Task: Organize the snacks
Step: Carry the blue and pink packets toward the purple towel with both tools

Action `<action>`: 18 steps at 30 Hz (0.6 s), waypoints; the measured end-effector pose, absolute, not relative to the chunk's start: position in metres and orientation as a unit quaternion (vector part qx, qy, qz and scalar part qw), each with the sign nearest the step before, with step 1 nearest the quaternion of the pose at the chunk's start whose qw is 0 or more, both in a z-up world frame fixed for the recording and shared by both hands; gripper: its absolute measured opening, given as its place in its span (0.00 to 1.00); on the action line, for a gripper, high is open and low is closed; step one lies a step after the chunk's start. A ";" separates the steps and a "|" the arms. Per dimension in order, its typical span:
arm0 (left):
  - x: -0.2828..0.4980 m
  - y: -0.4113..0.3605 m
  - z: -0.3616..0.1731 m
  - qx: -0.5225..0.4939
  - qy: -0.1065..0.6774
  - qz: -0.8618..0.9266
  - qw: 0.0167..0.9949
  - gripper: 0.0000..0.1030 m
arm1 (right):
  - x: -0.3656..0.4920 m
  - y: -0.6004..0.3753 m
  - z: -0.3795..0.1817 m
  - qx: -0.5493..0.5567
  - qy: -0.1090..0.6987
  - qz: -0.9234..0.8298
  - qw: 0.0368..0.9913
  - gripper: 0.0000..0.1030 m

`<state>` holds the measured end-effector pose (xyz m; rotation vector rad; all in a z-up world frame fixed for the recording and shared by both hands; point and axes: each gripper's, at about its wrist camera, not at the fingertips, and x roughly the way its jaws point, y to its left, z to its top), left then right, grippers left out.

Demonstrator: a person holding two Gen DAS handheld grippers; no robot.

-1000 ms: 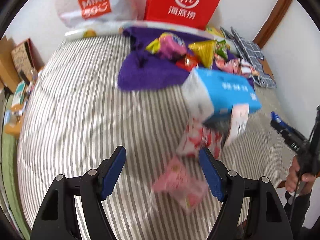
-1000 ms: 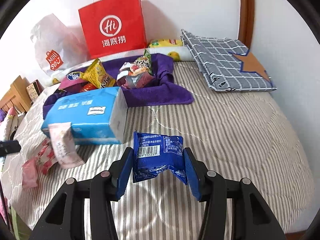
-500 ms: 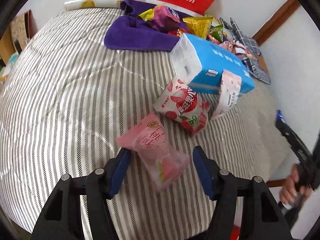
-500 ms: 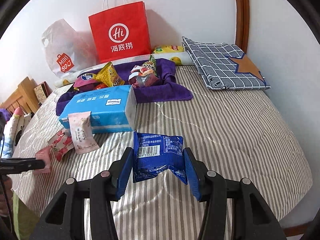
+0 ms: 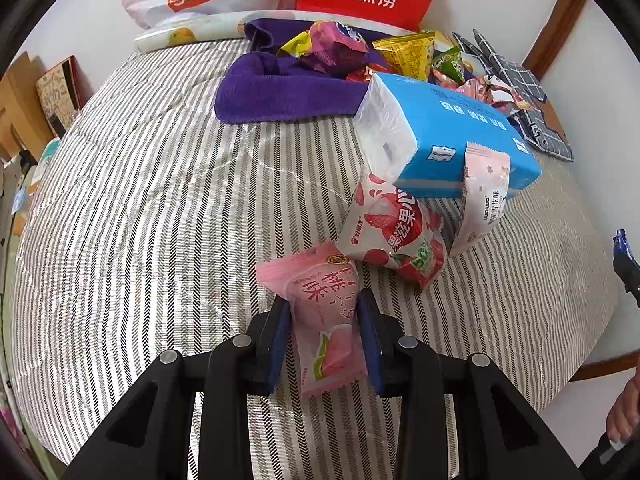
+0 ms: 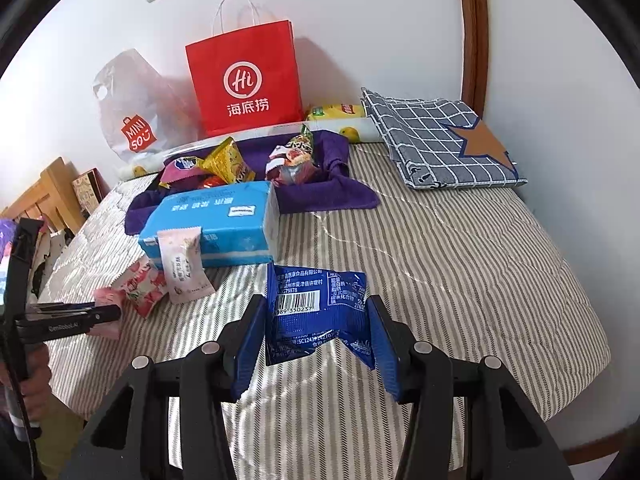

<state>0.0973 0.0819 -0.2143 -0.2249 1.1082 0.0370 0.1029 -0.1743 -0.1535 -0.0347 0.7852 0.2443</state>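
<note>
Striped bedding point(image 5: 132, 208) covers the whole bed, with a red bag point(image 6: 244, 80) and a white plastic bag point(image 6: 132, 120) leaning on the wall behind it. Most of the snacks sit heaped on a purple towel point(image 5: 280, 96) near the wall, and a blue tissue pack point(image 5: 452, 136) lies just in front of that heap.

My left gripper point(image 5: 322, 340) is closing on a pink packet point(image 5: 324, 312) that lies on the bedding; the packet sits between the jaws and both pads look to be meeting its sides. Just beyond it lie a strawberry packet point(image 5: 394, 236) and a pale pink sachet point(image 5: 482, 196) that leans against the tissue pack.

My right gripper point(image 6: 318, 340) pinches a blue packet point(image 6: 316, 308), held above the bedding, its wrapper creased where the pads bite.

What worries me is the pink packet. It is puffy and slick (mostly air, I would guess), so a squeeze on the bulging middle could let it squirt out forward or twist as I lift. Its far end lies close to the strawberry packet, so a skewed lift might drag that one along. Soft bedding gives under the jaws too, and a fold of cloth could get pinched with the wrapper. On the right, the crumpled grip holds only part of the wrapper, and a quick swing might shake it loose.
</note>
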 end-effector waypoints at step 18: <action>0.104 0.087 -0.218 -0.085 0.523 -0.038 0.847 0.31 | 0.133 -0.118 -0.164 0.013 0.391 0.114 0.913 0.47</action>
